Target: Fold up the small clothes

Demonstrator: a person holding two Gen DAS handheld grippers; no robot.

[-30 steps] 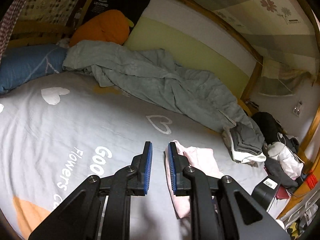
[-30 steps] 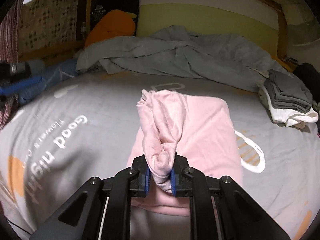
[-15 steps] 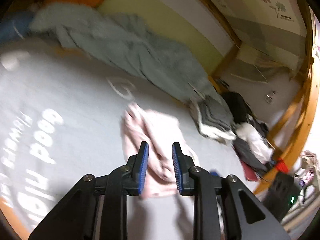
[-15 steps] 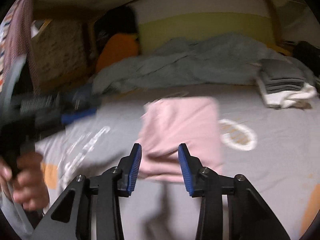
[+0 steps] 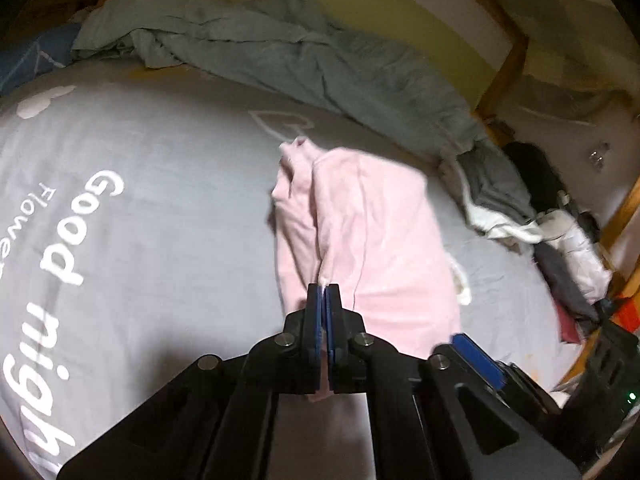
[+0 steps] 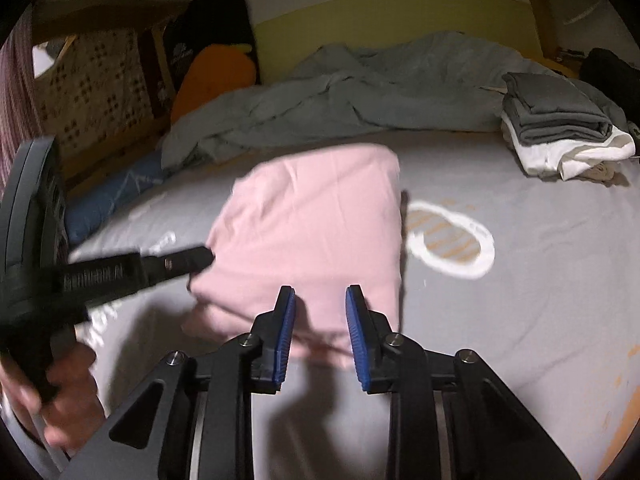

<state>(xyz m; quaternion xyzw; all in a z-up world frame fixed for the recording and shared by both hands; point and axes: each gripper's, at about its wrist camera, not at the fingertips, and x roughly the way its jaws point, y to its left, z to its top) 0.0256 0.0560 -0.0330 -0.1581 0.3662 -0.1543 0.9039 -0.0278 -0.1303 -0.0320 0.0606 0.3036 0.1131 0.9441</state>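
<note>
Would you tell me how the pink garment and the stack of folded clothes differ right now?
The pink garment lies mid-bed, one loose fold pinched by the left claw; the stack of folded clothes sits untouched by the grey duvet. The pink garment is a single rumpled piece; the stack is layered grey over white. Both rest on the grey sheet.

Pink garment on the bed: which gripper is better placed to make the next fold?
Left, probably. The left gripper is already shut on the pink garment's near edge, while the right gripper is open above its edge, pads touching nothing.
</note>
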